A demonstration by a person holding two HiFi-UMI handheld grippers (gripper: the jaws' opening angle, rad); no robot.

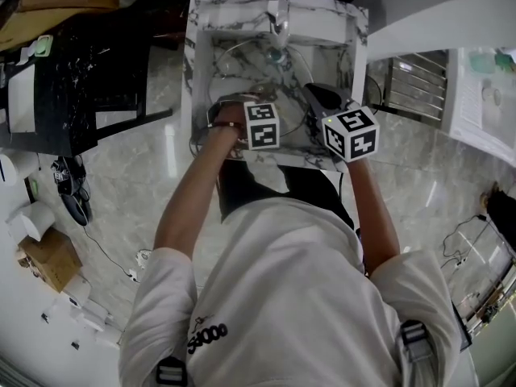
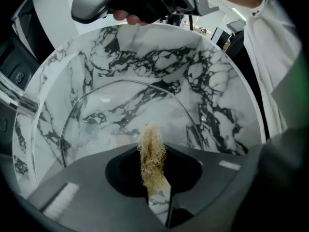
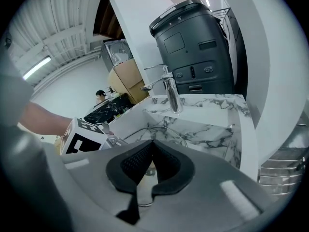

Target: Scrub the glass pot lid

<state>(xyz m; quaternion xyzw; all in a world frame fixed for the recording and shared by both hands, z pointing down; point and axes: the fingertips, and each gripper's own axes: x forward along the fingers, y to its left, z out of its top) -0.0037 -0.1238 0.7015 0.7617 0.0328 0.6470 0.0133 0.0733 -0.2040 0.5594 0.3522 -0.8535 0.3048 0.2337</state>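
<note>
Since the clear round glass pot lid point(image 2: 120, 115) sits in the white black-veined marble sink point(image 2: 212, 81) straight ahead of the left gripper point(image 2: 153, 178), that gripper is the better placed to scrub. Its jaws are pinched on a tan fibrous scrubbing pad point(image 2: 152, 153), whose long axis points at the glass face; whether it touches is unclear. The right gripper point(image 3: 145, 170) is pressed together, seemingly on the lid's knob, probably to steady it.
</note>
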